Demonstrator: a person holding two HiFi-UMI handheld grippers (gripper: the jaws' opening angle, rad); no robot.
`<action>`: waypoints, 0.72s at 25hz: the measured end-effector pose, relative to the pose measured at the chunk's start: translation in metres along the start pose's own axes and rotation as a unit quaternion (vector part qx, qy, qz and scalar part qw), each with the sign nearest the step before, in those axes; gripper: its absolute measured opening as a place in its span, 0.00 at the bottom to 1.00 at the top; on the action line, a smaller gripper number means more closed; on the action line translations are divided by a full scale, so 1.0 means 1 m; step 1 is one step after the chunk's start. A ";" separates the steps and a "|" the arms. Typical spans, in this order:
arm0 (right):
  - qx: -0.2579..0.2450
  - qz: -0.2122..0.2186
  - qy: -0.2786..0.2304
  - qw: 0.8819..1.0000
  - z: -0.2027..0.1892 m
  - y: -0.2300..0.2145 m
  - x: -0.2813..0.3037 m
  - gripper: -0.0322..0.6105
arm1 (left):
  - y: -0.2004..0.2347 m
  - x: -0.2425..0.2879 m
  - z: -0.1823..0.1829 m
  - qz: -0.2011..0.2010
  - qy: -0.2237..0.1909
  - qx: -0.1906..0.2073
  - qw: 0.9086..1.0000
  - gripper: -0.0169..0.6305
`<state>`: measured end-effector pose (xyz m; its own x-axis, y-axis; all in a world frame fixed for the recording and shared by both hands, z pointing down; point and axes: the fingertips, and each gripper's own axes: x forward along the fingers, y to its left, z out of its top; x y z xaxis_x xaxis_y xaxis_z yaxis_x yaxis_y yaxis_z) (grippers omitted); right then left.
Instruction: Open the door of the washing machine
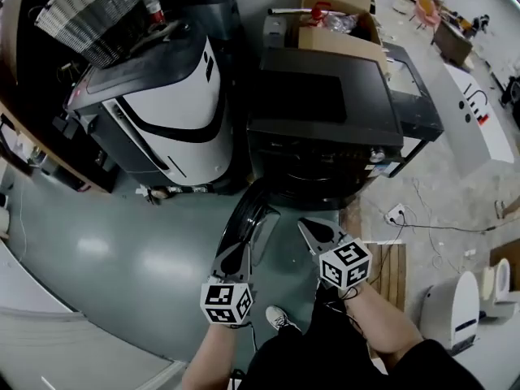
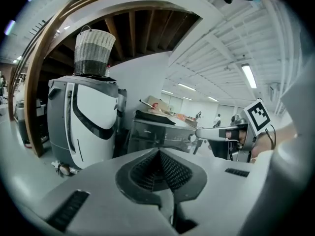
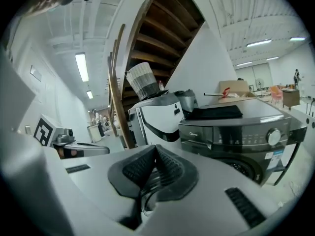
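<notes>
Two hand-held grippers hover just in front of the dark grey front-loading washing machine (image 1: 325, 136), and both are clenched on nothing. The left gripper (image 1: 235, 250) has its ribbed black pads pressed together with only air beyond them, and the right gripper (image 1: 307, 227) is closed the same way, empty. The machine's round black-rimmed door (image 1: 248, 214) appears to stand swung out from the front toward the person, its edge just beside the left gripper's tips. A flat black mat (image 1: 313, 96) lies on top of the washing machine. To the machine's left stands a white and grey appliance (image 1: 162, 108) with a grey woven basket (image 1: 85, 10) on it; behind the machine sits a brown cardboard box (image 1: 341, 35).
</notes>
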<state>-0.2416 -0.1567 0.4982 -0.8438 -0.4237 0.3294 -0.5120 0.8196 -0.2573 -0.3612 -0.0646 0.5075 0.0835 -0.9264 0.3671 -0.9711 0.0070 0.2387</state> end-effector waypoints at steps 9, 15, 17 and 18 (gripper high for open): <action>0.027 -0.094 -0.015 0.995 -0.019 -0.029 -0.098 0.08 | -0.077 -0.010 -0.011 -0.091 0.020 0.029 0.995 0.06; 0.032 -0.104 -0.008 0.994 -0.034 -0.042 -0.134 0.08 | -0.119 -0.019 -0.030 -0.111 0.035 0.035 0.993 0.06; 0.032 -0.100 -0.009 0.994 -0.035 -0.044 -0.142 0.08 | -0.127 -0.021 -0.033 -0.101 0.036 0.030 0.994 0.05; 0.031 -0.096 -0.011 0.995 -0.034 -0.044 -0.147 0.08 | -0.131 -0.022 -0.035 -0.094 0.035 0.027 0.995 0.05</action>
<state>-0.0893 -0.1175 0.4925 -0.7321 -0.5798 0.3575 -0.6729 0.6971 -0.2476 -0.2276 -0.0326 0.4993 0.2790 -0.8807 0.3829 -0.9470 -0.1862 0.2619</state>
